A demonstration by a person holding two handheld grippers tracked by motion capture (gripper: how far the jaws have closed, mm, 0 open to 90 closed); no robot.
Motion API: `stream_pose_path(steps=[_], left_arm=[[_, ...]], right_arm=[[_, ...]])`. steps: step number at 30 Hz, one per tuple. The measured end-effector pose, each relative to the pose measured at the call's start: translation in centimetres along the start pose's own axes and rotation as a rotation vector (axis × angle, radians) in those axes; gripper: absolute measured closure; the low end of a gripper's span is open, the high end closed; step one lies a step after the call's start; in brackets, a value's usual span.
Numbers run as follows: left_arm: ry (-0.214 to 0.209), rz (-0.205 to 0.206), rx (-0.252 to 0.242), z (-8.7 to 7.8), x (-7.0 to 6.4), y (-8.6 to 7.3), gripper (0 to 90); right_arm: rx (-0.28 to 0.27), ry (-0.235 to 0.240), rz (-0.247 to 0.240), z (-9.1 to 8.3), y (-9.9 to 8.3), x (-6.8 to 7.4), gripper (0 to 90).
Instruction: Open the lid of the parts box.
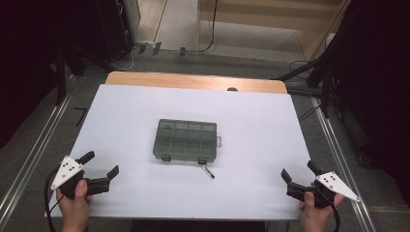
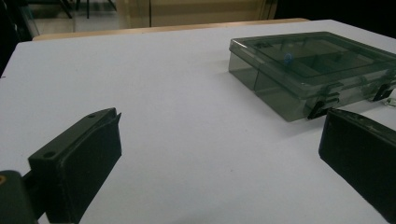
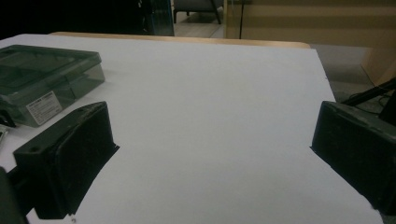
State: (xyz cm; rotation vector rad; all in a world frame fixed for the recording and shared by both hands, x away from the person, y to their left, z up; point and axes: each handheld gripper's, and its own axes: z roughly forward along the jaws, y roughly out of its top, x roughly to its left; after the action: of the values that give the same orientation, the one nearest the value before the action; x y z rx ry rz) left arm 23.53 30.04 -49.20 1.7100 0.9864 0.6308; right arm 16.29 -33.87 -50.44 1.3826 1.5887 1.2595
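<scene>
Both hands low at the frame's bottom corners, wrists resting near the table edge. Left gripper (image 1: 100, 169), jaws spread wide, angles inward at lower left; right gripper (image 1: 299, 173), equally agape, mirrors it at lower right. Between them, mid-frame, the closed smoky-green compartment box (image 1: 186, 140) sits untouched, a small metal pin (image 1: 208, 171) just before it.

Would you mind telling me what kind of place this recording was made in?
Probably a lab or recording workspace: a table under a white sheet, black stands and cables around it, metal rails on a grey floor. On it lies a clear compartment box.
</scene>
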Motion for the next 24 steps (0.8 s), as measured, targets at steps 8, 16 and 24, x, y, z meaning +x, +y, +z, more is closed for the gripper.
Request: stream_pose_path(steps=[8,16,24], left_arm=[[-0.019,0.001,0.009,0.6,-1.0,0.4,0.0],[-0.044,0.014,0.014,1.1,-2.2,0.8,0.0],[-0.073,0.045,0.021,1.8,-4.1,1.6,0.0]], right_arm=[[0.009,0.038,-0.027,0.1,0.7,1.0,0.0],[0.022,0.069,-0.054,0.6,1.4,2.3,0.0],[0.026,0.119,-0.058,1.0,2.1,3.8,0.0]])
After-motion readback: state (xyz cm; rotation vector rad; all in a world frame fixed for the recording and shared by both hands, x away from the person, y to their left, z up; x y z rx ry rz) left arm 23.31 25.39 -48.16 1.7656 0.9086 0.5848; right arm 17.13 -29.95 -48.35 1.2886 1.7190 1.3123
